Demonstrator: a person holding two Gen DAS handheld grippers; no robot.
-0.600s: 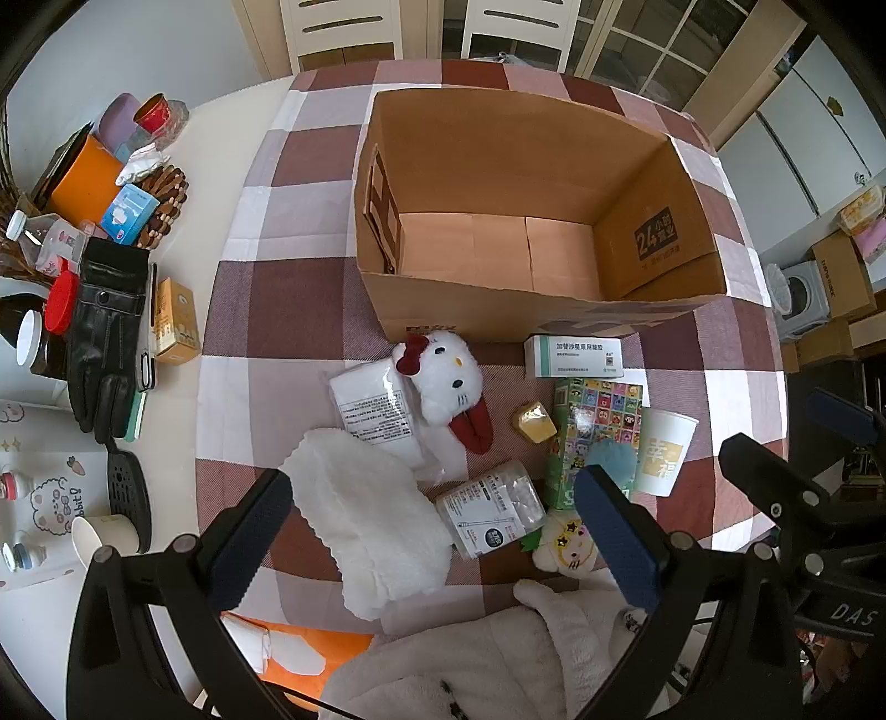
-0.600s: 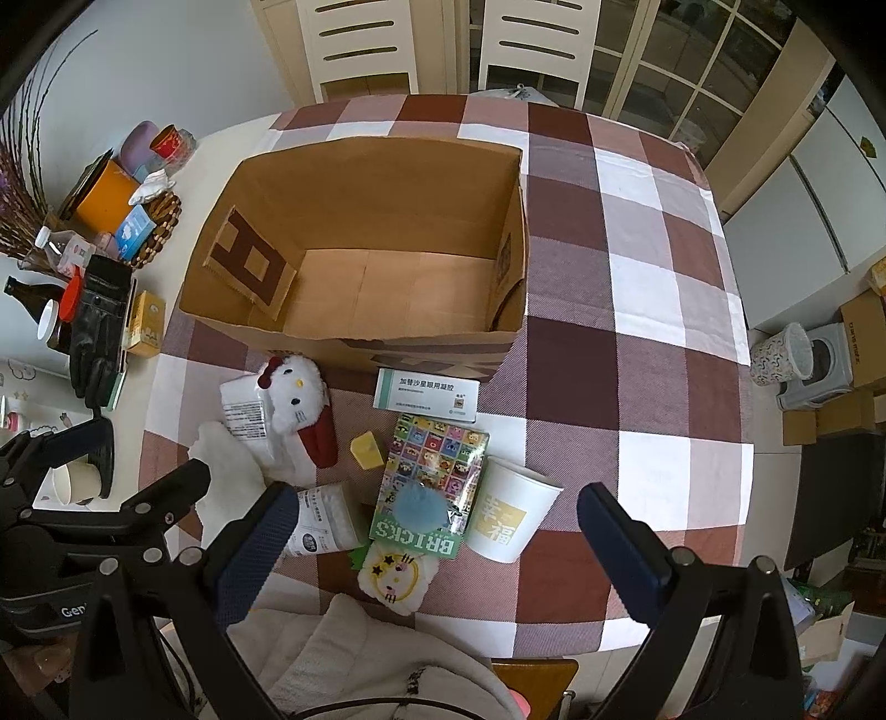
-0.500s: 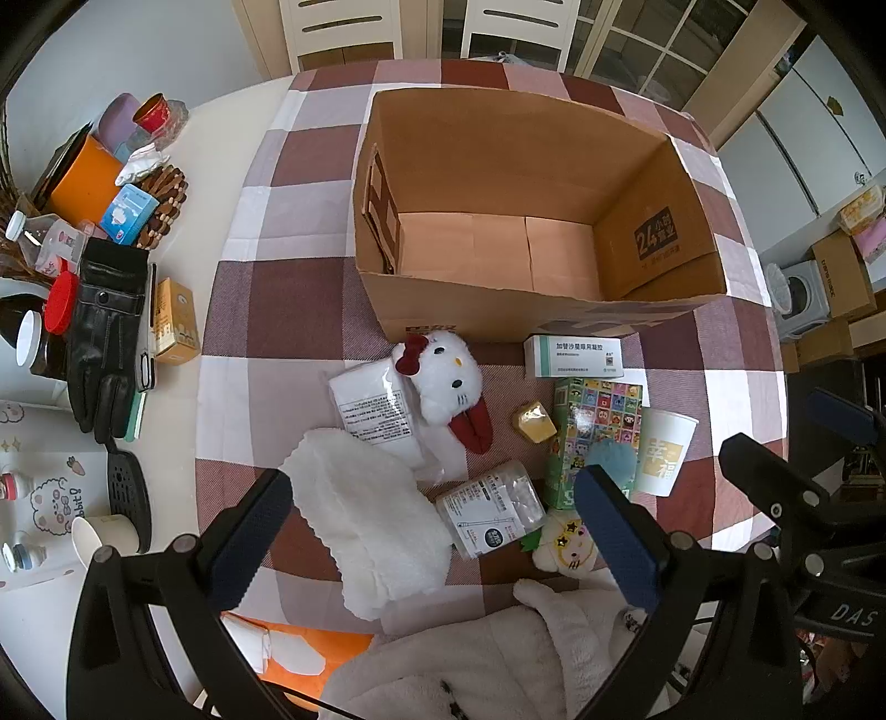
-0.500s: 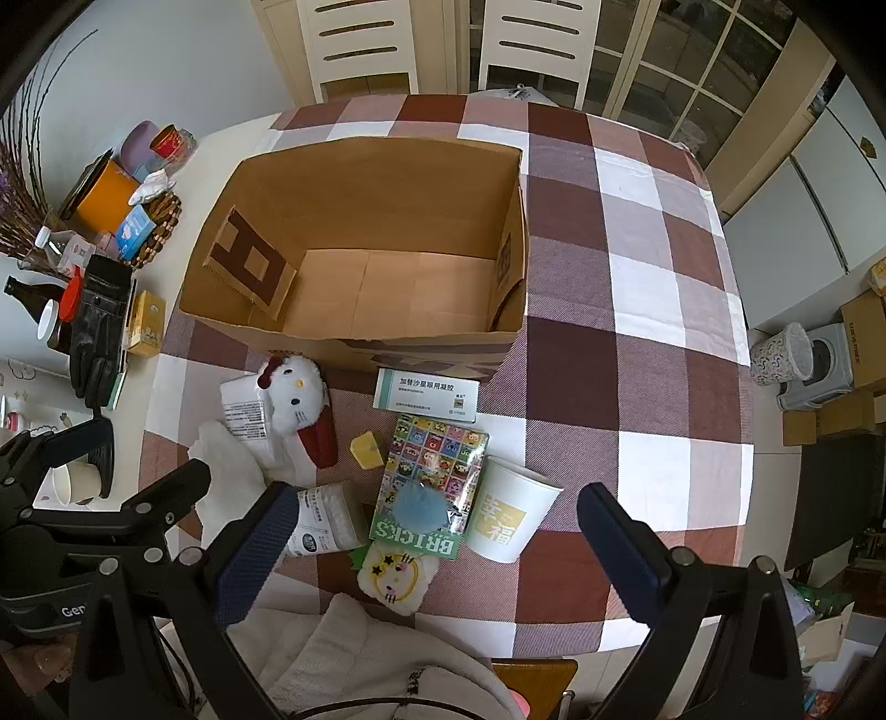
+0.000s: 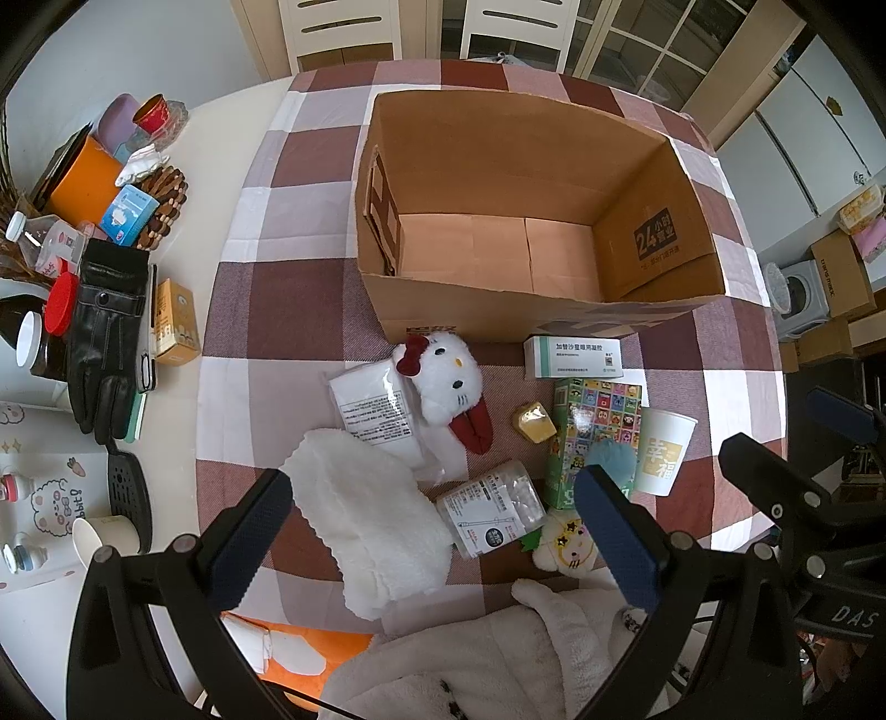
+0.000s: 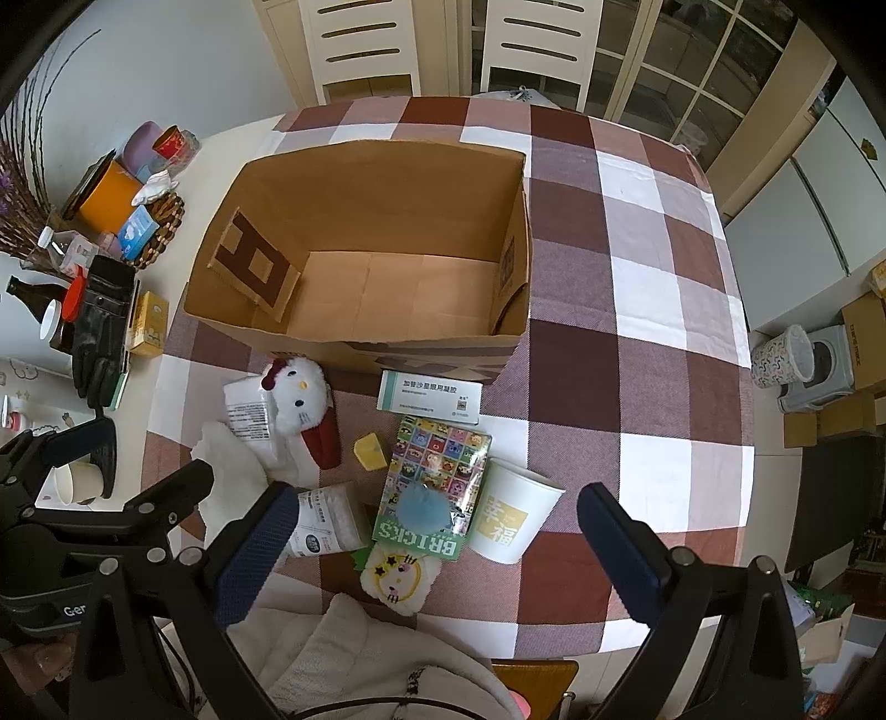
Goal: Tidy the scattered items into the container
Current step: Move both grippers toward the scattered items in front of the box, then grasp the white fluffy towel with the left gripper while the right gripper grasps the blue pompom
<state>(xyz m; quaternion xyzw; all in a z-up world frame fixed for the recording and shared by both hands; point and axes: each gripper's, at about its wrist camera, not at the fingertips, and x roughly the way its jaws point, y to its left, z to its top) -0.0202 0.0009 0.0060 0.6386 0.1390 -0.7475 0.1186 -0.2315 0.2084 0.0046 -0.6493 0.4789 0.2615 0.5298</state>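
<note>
An open empty cardboard box [image 5: 526, 232] [image 6: 376, 260] stands on the checked tablecloth. In front of it lie a Hello Kitty plush [image 5: 448, 379] [image 6: 296, 396], a white packet [image 5: 376, 410], a white fluffy cloth [image 5: 371, 526], a clear tub [image 5: 490, 507] [image 6: 326, 520], a yellow cube [image 5: 534, 423] [image 6: 371, 451], a medicine box [image 5: 573, 354] [image 6: 429, 393], a BRICKS box [image 5: 595, 432] [image 6: 434, 482], a paper cup [image 5: 662, 454] [image 6: 509, 515] and a small star-eyed plush [image 5: 565, 545] [image 6: 396, 573]. My left gripper [image 5: 432, 531] and right gripper [image 6: 437, 543] hover open and empty above them.
At the table's left edge are black gloves [image 5: 102, 343], a yellow carton [image 5: 174, 321], an orange container [image 5: 83, 180], bottles, cups and a wooden basket. Two chairs [image 6: 443, 44] stand behind the table. Cartons [image 6: 847, 354] sit on the floor at right.
</note>
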